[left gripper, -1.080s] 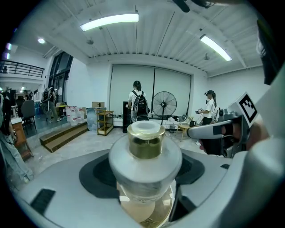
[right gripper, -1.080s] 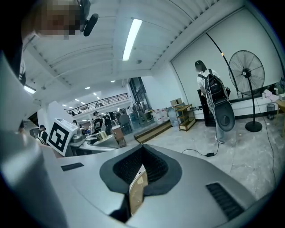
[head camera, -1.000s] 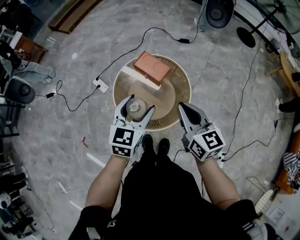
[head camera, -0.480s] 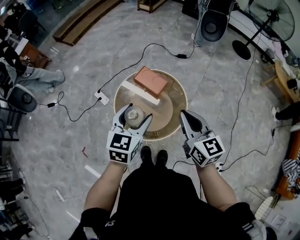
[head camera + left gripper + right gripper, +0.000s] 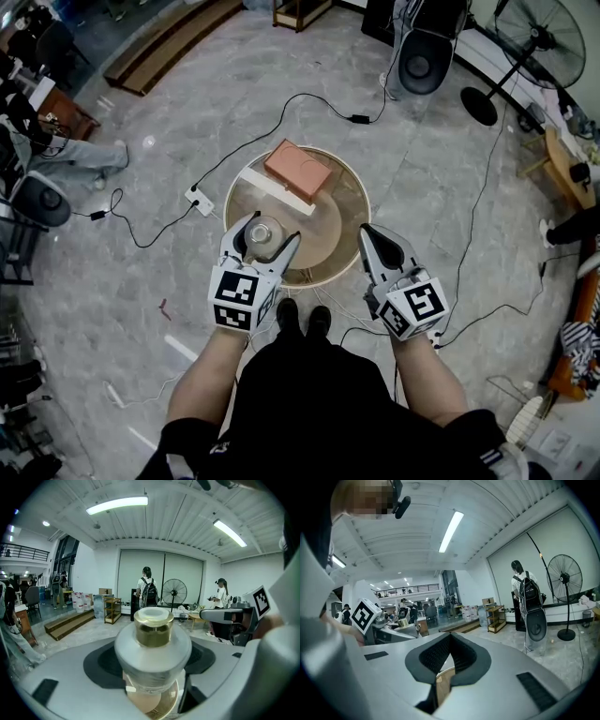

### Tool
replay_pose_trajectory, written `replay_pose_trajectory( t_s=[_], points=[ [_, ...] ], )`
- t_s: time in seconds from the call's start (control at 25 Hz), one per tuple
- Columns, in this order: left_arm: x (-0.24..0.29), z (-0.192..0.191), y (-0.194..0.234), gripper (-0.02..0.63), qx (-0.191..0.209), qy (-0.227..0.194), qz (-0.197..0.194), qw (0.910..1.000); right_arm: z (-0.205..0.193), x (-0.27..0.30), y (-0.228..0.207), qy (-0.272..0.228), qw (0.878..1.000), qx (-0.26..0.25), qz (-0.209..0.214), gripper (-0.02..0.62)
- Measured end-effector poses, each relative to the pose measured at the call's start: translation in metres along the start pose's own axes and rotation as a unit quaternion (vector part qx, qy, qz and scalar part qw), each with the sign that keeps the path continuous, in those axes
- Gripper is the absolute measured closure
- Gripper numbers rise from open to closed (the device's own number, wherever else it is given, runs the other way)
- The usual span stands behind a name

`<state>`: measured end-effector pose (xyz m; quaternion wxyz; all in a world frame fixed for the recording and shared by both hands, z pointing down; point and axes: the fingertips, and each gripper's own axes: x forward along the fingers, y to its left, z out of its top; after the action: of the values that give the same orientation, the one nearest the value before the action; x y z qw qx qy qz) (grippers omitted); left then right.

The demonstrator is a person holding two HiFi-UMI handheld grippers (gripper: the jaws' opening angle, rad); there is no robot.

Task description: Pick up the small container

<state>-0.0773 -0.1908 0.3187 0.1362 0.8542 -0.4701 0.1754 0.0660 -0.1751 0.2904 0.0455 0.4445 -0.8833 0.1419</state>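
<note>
Grey marbled floor (image 5: 450, 187), strewn with black cables (image 5: 281, 103), surrounds a round wooden desk (image 5: 342, 211) bearing a brown box (image 5: 297, 170). The left tongs (image 5: 270, 228) are clamped on the gold-necked small container (image 5: 263, 231) over the desk's near edge. The right tongs (image 5: 366, 229) are closed on nothing.

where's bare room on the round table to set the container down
Bare: right half of the round table, between brown box and right tongs. Crowded: far left, box on a white board; near left, left tongs holding the small container.
</note>
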Motion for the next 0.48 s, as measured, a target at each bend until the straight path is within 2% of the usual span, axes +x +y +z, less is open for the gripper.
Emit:
replay_pose_trajectory(
  t_s=[0.48],
  points=[
    [-0.002, 0.018, 0.001, 0.265, 0.006, -0.015, 0.002, 0.9999, 0.008, 0.000, -0.001, -0.009, 1.000, -0.003, 0.002, 0.586]
  ],
)
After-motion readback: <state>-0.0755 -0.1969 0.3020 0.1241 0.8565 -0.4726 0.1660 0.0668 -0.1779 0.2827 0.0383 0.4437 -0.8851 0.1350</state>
